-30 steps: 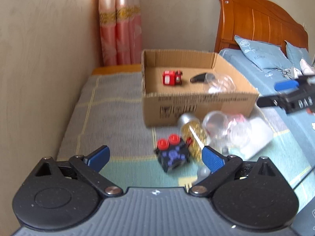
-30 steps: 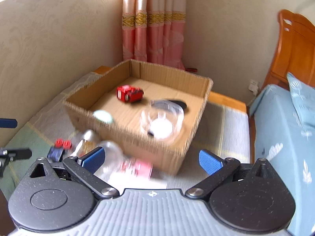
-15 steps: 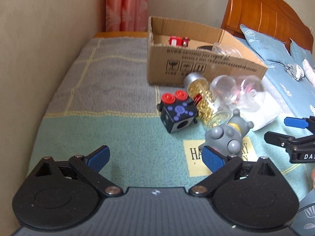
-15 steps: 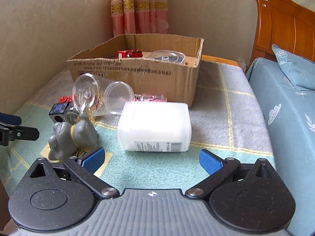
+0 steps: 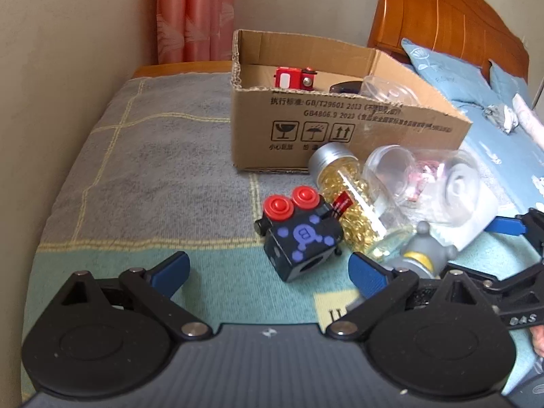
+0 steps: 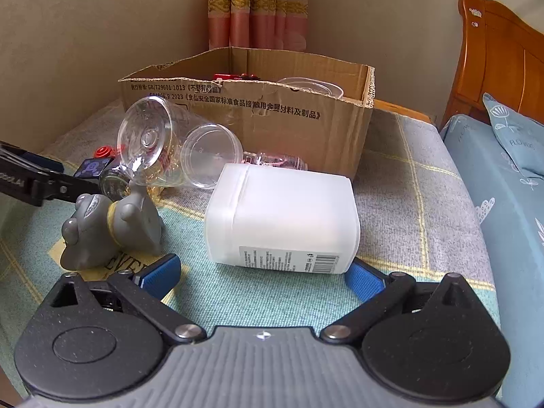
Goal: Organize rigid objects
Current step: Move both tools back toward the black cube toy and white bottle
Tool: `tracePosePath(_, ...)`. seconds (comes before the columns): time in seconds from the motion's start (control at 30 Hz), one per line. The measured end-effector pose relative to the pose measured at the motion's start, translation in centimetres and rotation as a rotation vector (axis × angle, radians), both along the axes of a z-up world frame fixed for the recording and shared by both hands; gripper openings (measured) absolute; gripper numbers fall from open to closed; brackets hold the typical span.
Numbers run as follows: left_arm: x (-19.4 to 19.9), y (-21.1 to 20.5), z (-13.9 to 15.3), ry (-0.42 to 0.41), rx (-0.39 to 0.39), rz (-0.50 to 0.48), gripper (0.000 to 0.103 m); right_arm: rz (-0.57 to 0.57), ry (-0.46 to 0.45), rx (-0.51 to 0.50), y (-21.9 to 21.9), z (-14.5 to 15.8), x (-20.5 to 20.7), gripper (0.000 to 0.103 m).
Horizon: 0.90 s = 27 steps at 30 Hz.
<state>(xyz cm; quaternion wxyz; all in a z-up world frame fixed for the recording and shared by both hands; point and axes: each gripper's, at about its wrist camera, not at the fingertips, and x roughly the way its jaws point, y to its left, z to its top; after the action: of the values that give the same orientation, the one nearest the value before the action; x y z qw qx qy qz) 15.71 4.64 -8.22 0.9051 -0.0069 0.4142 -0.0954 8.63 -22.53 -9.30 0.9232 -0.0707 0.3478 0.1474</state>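
A black cube toy (image 5: 301, 236) with red buttons lies on the blanket just ahead of my open left gripper (image 5: 268, 270). Beside it lie a jar of gold beads (image 5: 350, 192), clear plastic cups (image 6: 149, 139) and a grey figurine (image 6: 108, 227). A white plastic container (image 6: 284, 219) lies on its side right in front of my open right gripper (image 6: 261, 275), its near edge between the blue fingertips. Behind stands a cardboard box (image 5: 340, 129) holding a red toy car (image 5: 294, 78) and clear cups.
A wall runs along the left. Pink curtains (image 6: 258, 3) hang behind the box. A wooden headboard (image 5: 442, 17) and blue pillows (image 5: 448, 74) lie to the right. Open grey blanket (image 5: 153, 156) lies left of the box.
Both grippers have dropped from above the box and closed in on the objects on the blanket. The right one now reaches the white container, the left the cube toy.
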Motion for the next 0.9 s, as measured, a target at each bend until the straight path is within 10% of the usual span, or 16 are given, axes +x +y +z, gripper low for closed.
tracePosePath(0.43, 0.6, 2.9, -0.7, 0.006, 0.079, 0.122, 0.1, 0.008, -0.028, 0.008, -0.2, -0.2, -0.4, 0.103)
tracePosePath(0.9, 2.2, 0.7, -1.0, -0.039, 0.086, 0.042, 0.101, 0.004, -0.018, 0.005, -0.1, -0.2, 0.1, 0.103)
